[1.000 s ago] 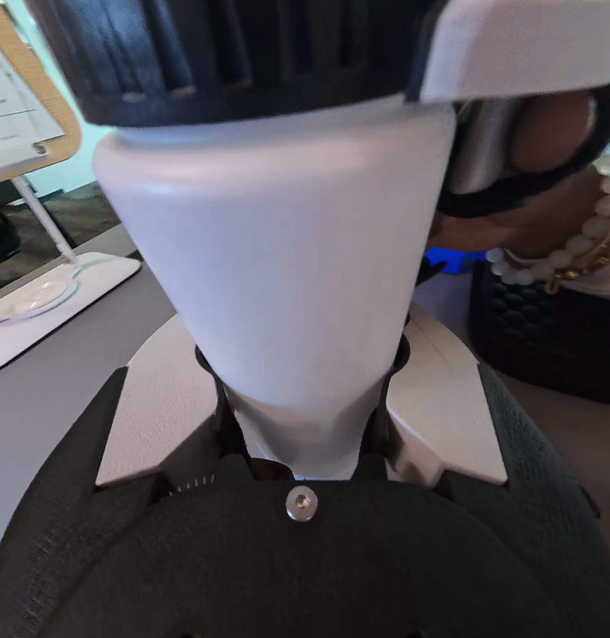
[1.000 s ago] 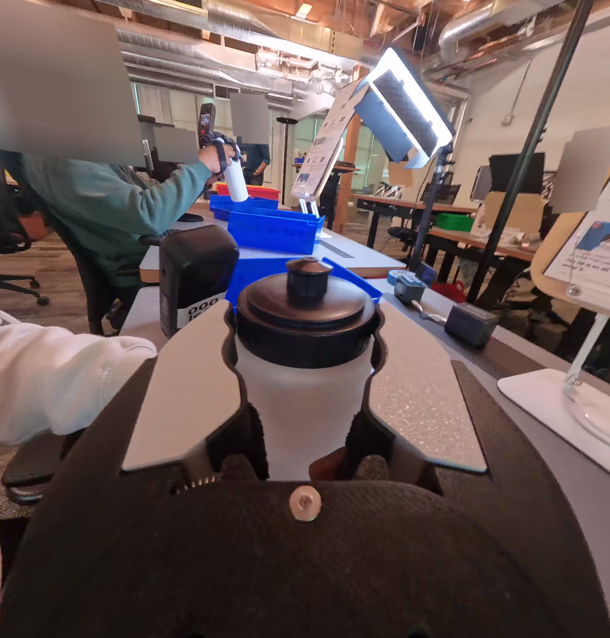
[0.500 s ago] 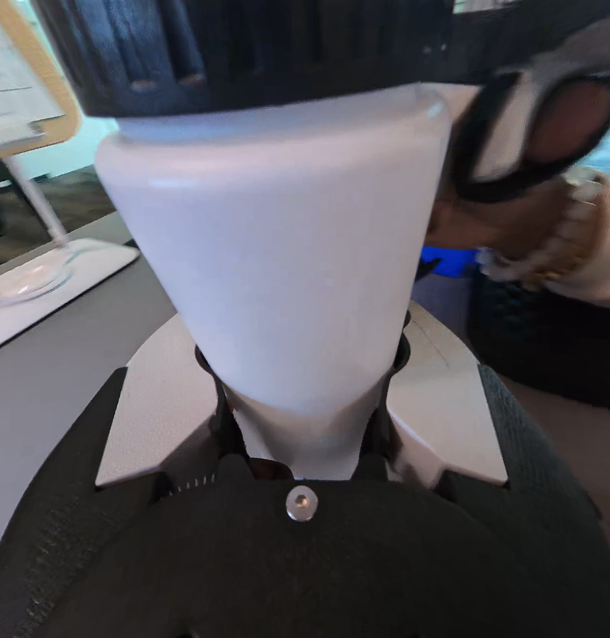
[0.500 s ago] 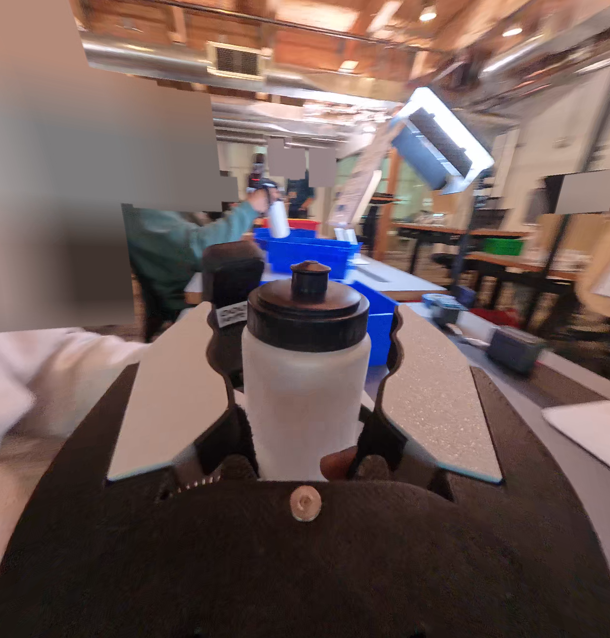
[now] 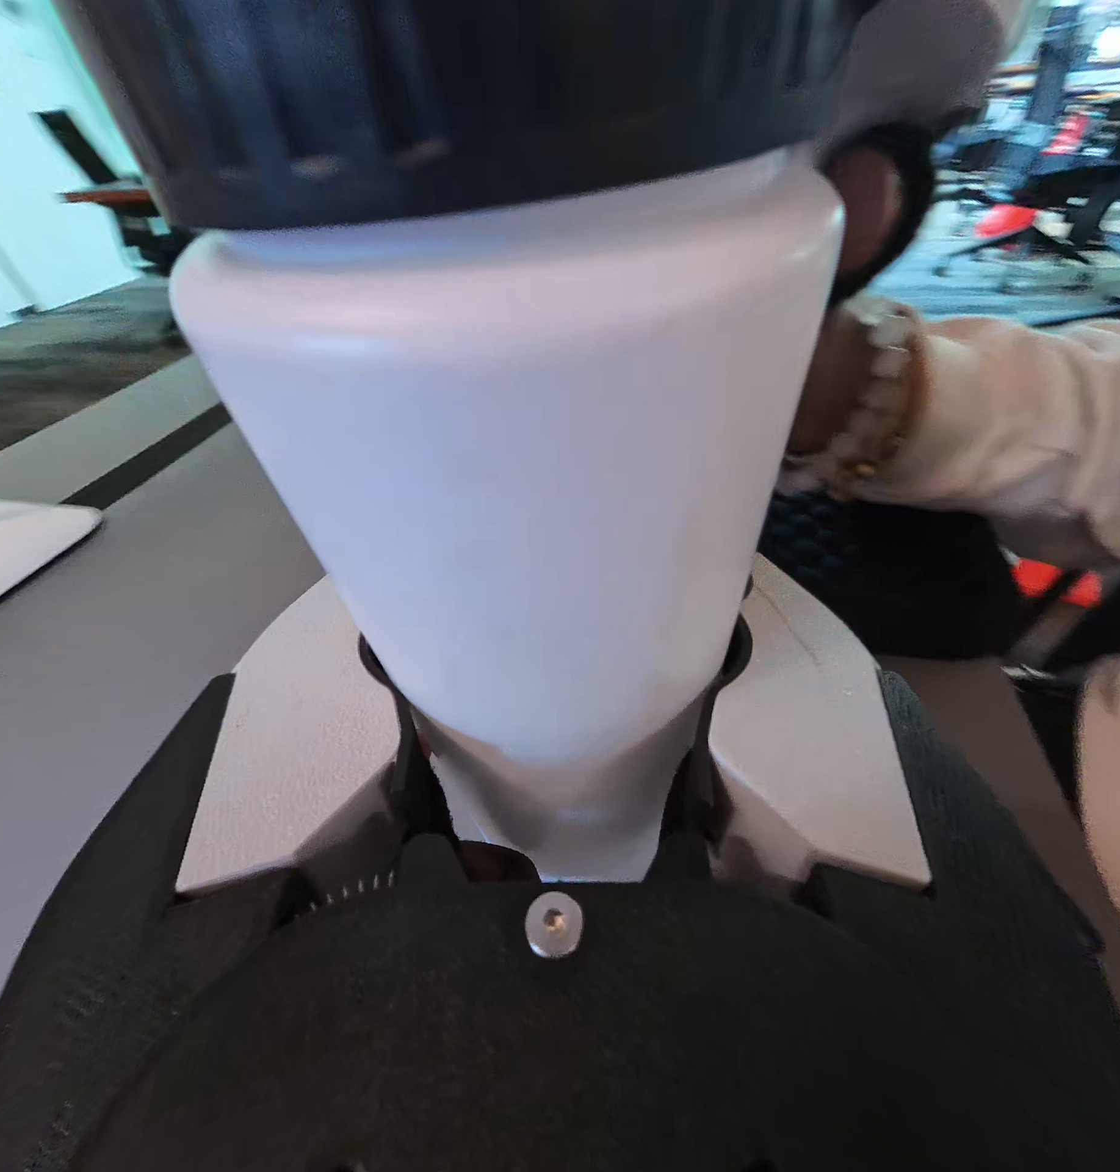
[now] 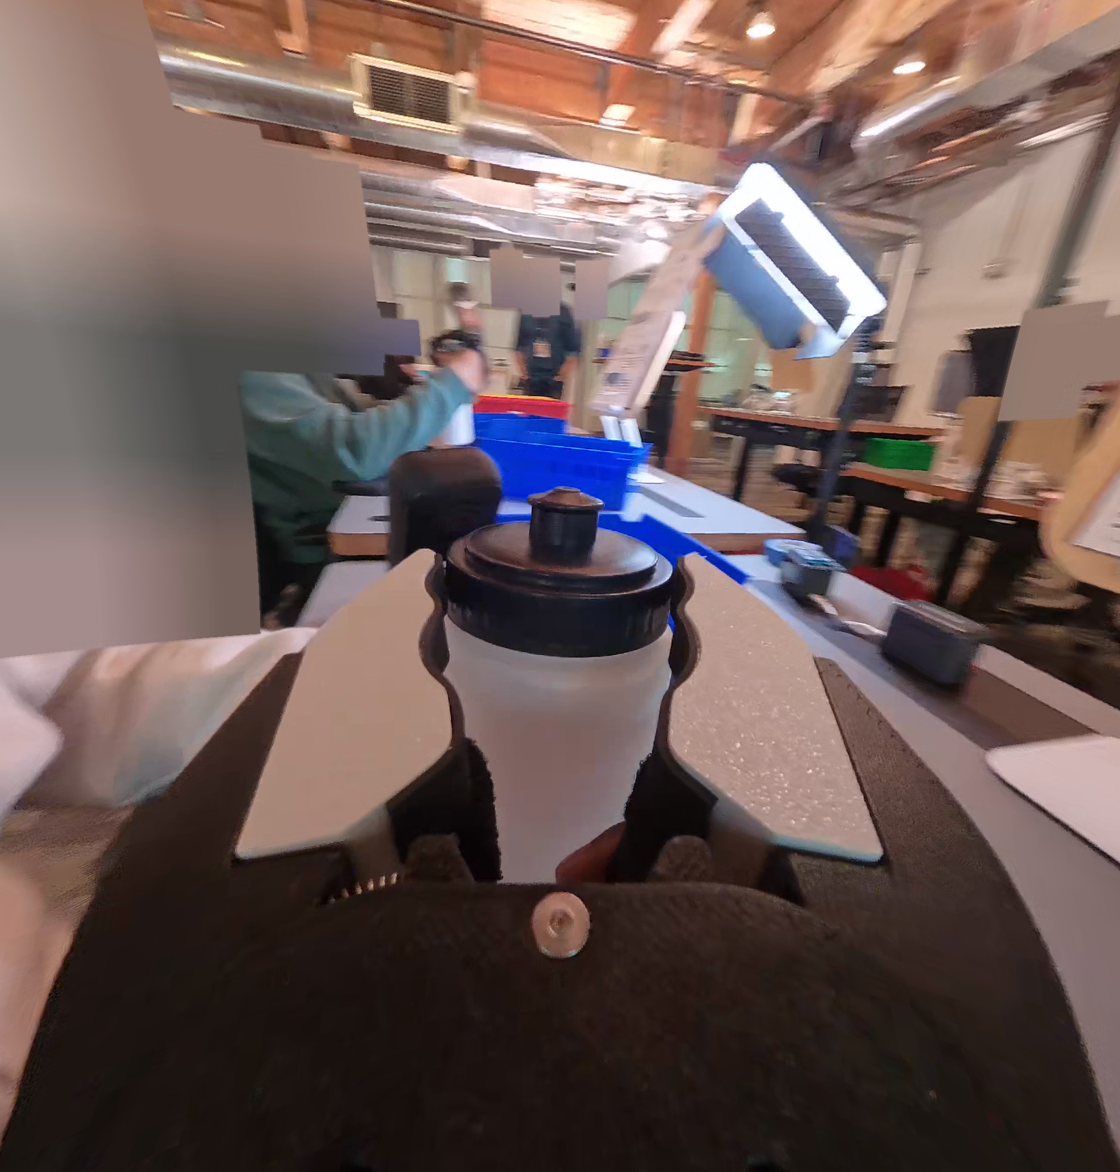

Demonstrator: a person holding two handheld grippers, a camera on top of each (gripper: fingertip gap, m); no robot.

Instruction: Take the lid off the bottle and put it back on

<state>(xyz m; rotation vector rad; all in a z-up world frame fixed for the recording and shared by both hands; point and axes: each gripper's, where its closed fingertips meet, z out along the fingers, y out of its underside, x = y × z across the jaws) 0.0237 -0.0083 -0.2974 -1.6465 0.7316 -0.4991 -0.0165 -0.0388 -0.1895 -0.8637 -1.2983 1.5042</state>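
Bottle [image 5: 513,456], white plastic with its black screw lid [image 6: 558,586] on, stands upright, clamped low on its body by the left tongs [image 5: 554,685]. The right tongs [image 6: 558,609] close around the lid at its rim, pads touching both sides. Behind lies the grey tabletop [image 5: 100,609].

Bottle: white bottle [image 6: 560,748], upright, between the right gripper [image 6: 560,609] fingers [image 6: 760,716].
Lid: black lid [image 6: 557,596] with a spout, seated on the bottle's top.
Grip: fingers flank the lid's sides; contact with it is not clear.
Behind the bottle: blue bins [image 6: 563,463] on a desk [image 6: 722,514].
Right of the bottle: dark grey box [image 6: 931,640] on a grey desk [image 6: 1052,888].
Left of the bottle: white sleeve [image 6: 132,716].
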